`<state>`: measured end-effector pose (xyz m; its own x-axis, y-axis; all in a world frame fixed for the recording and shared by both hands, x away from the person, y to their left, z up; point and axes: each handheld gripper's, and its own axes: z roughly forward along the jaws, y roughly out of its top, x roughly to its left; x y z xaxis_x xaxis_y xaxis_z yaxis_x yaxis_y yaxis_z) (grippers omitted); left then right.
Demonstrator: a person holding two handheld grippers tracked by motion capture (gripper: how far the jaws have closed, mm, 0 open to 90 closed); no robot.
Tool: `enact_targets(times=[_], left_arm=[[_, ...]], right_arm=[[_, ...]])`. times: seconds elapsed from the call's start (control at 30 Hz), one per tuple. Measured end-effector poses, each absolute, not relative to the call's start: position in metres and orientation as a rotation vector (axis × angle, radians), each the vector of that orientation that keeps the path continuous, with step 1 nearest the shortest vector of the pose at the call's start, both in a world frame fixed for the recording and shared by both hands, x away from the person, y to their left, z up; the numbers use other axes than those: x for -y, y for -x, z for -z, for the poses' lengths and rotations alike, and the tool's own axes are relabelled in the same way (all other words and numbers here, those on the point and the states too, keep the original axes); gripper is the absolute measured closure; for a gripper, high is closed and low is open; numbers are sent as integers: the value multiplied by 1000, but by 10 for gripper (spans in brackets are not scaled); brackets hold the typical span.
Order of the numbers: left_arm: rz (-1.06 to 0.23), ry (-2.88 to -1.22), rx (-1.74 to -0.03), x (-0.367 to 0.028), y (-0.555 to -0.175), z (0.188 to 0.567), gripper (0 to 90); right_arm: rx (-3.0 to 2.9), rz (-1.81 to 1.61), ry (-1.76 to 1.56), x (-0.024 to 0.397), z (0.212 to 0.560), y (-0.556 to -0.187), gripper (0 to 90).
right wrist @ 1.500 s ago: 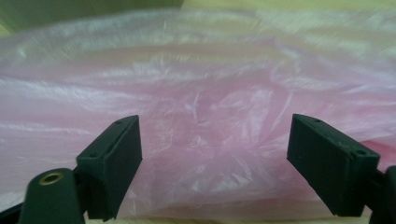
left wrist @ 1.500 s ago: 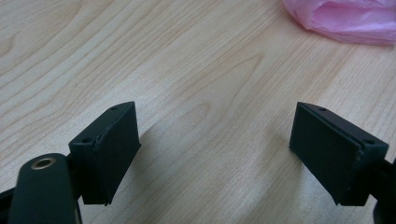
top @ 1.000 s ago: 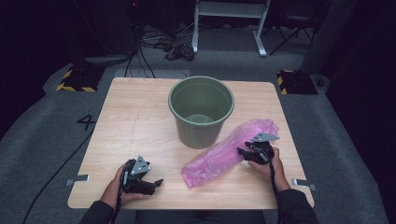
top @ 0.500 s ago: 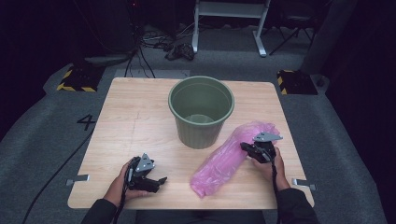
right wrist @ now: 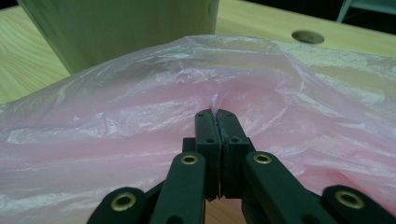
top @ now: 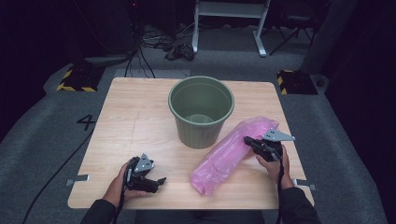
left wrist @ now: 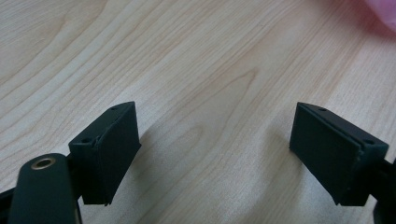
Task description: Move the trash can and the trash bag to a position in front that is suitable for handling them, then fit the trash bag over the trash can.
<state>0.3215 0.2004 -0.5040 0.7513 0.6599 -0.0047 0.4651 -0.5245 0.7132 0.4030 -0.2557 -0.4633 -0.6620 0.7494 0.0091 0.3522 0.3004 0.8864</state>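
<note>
1. The right gripper (top: 247, 141) has its jaws pressed together on a pinch of the pink plastic bag (top: 231, 155); in the right gripper view the film puckers into a small fold just where the two black jaws meet (right wrist: 215, 114). The jaws have just been closing, with the film between them.
2. The bag lies slantwise on the right half of the wooden table (top: 140, 116), its far end near the right edge and its near end towards the person's side of the table.
3. The green bucket (top: 201, 111) stands upright just left of the bag's far part, close beside it; whether the two touch cannot be told. In the right gripper view the bucket's wall (right wrist: 116, 28) rises straight behind the film.
4. The left gripper (top: 156, 182) rests low at the near left of the table, well apart from the bag. Its jaws stand wide with bare wood between them (left wrist: 215, 154), holding nothing.
5. A blurred pink edge (left wrist: 378, 11) shows at the top right corner of the left gripper view.
6. Beyond the table, cables (top: 154, 39) and a white frame (top: 229, 11) sit on the dark floor.
</note>
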Motion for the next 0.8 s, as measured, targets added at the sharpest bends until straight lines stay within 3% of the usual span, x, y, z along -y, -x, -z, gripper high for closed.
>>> enact_targets(times=[0.8], left_arm=[[-348, -2220, -841, -201, -321, 504, 156]], right_arm=[[-2079, -1416, -922, 259, 435, -399, 895]])
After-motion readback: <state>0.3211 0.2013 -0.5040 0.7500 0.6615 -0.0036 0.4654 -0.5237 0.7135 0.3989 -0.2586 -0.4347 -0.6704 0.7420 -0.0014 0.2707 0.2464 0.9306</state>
